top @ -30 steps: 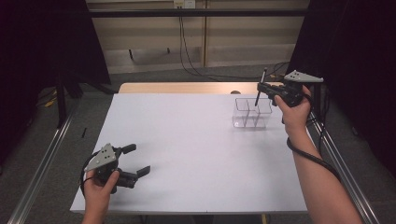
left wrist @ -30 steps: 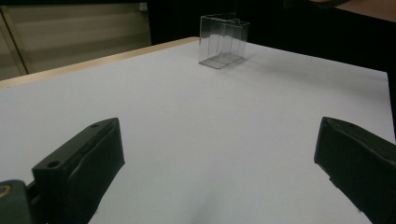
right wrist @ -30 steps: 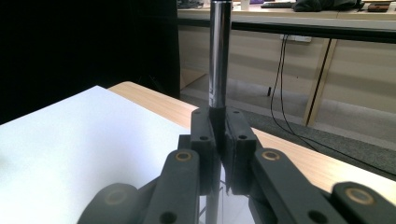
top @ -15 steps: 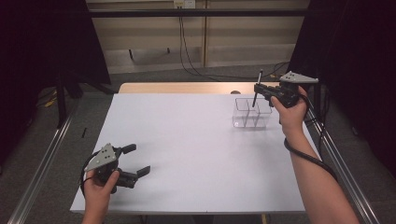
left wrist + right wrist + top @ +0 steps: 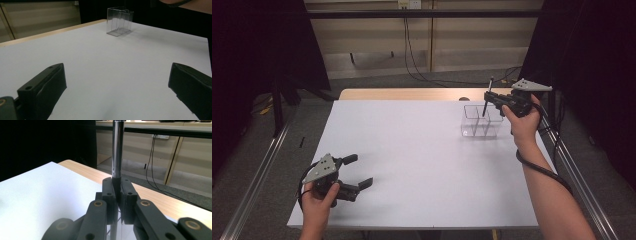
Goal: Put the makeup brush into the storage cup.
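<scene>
So the right hand-held gripper (image 5: 488,97) is clamped tight on a dark pen (image 5: 487,97), holding it roughly upright right over the clear 2-compartment box (image 5: 479,121) at the far right of the white surface (image 5: 422,160). The left hand-held gripper (image 5: 359,172) just sits near the front left corner, jaws spread wide with nothing between them.

pen (image 5: 117,150) top cut off by right gripper view's upper edge. Lower end hidden behind the right gripper (image 5: 117,195); tip unreadable.

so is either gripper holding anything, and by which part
The right gripper is shut on a pen, clamped partway along its barrel above the clear box. The left gripper is open and holds nothing.
</scene>
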